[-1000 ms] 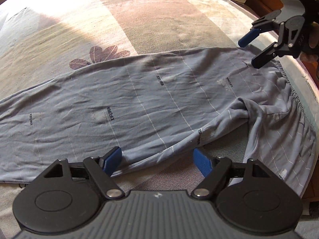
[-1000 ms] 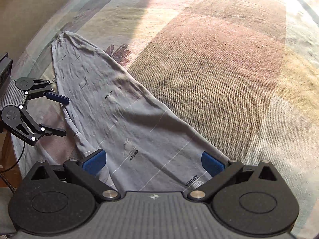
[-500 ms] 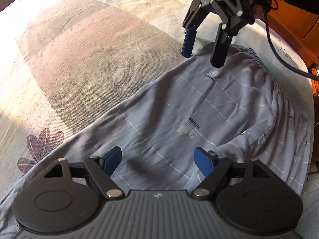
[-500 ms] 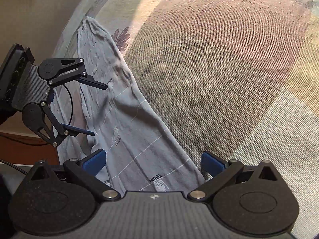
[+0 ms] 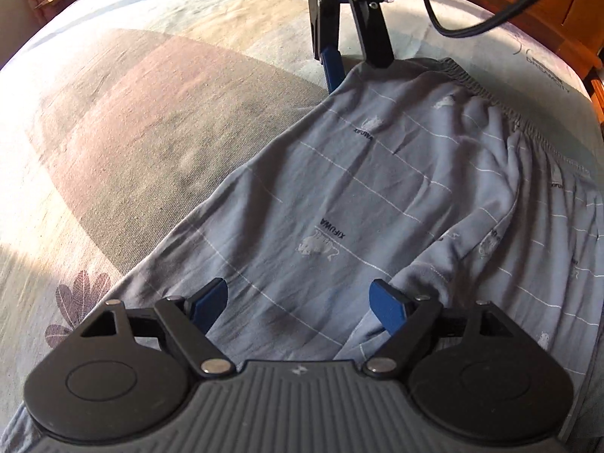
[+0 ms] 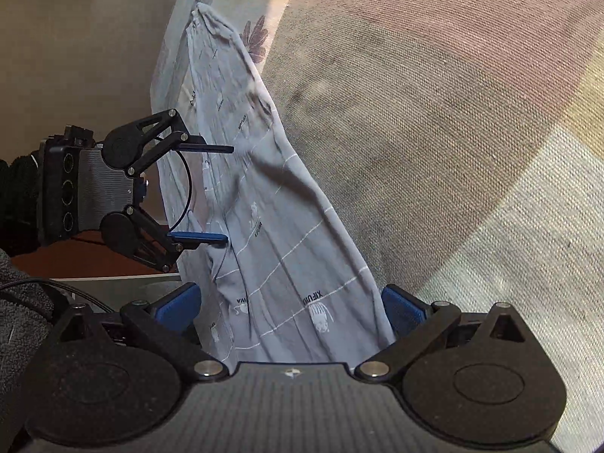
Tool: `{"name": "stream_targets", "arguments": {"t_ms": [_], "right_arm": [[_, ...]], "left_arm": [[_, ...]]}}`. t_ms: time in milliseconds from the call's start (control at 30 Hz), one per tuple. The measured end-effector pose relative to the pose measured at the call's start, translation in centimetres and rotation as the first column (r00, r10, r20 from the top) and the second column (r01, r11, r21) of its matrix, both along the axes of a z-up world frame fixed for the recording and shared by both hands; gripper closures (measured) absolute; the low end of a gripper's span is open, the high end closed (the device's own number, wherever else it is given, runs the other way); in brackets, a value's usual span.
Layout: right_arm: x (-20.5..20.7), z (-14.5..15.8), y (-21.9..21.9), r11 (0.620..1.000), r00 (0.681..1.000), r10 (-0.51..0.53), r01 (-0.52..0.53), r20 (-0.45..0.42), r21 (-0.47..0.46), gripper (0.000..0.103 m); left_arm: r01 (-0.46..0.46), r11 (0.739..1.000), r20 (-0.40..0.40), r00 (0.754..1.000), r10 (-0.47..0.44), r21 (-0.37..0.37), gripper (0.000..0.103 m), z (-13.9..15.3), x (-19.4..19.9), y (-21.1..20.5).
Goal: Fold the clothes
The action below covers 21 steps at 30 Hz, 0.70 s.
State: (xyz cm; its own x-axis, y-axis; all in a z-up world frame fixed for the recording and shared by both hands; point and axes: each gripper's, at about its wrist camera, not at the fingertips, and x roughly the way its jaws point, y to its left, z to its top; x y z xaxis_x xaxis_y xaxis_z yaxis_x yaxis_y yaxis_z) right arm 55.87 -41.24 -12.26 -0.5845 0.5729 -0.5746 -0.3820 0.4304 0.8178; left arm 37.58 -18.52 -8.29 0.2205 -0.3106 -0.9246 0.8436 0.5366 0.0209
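Observation:
Grey pyjama trousers (image 5: 339,188) with white lines and small printed animals lie flat on the bed, the gathered waistband (image 5: 490,98) at the far right. My left gripper (image 5: 298,296) is open just above the upper leg, beside a raised fold (image 5: 453,253); there is nothing between its pads. My right gripper (image 5: 355,62) points down at the far waistband corner, open, with its fingers on either side of the cloth edge. In the right wrist view the trousers (image 6: 271,207) run away from the open right gripper (image 6: 290,302), and the left gripper (image 6: 227,192) hangs over their left side.
The bedspread (image 5: 151,113) has large beige, pink and grey patches and a flower print (image 5: 75,302). Wooden furniture (image 5: 528,0) stands past the bed's right side. A black cable (image 5: 453,30) trails from the right gripper. Bare floor (image 6: 75,56) lies past the bed edge.
The left gripper has travelled along the trousers towards the waist and rolled. The right gripper has dropped and tipped down onto the waistband corner. Both stay open.

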Motion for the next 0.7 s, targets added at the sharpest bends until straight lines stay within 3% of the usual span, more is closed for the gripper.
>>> {"name": "stream_targets", "arguments": {"t_ms": [133, 300, 500, 700], "right_arm": [[-0.3, -0.1, -0.3, 1.0, 1.0, -0.006, 0.006, -0.026, -0.002, 0.0], [1.2, -1.6, 3.9, 0.998, 0.997, 0.041, -0.037, -0.064, 0.06, 0.0], [-0.4, -2.1, 0.3, 0.999, 0.989, 0.016, -0.009, -0.145, 0.048, 0.0], [-0.4, -2.5, 3.8, 0.996, 0.984, 0.07, -0.06, -0.163, 0.066, 0.0]], "left_arm": [[0.023, 0.999, 0.012, 1.0, -0.023, -0.027, 0.021, 0.8, -0.9, -0.7], [0.02, 0.996, 0.009, 1.0, -0.019, -0.082, 0.021, 2.7, -2.0, -1.6], [-0.015, 0.988, -0.071, 0.997, 0.004, -0.152, 0.021, 3.5, -3.6, -1.4], [-0.005, 0.979, -0.106, 0.994, -0.017, -0.201, 0.021, 3.2, -3.9, -3.0]]}}
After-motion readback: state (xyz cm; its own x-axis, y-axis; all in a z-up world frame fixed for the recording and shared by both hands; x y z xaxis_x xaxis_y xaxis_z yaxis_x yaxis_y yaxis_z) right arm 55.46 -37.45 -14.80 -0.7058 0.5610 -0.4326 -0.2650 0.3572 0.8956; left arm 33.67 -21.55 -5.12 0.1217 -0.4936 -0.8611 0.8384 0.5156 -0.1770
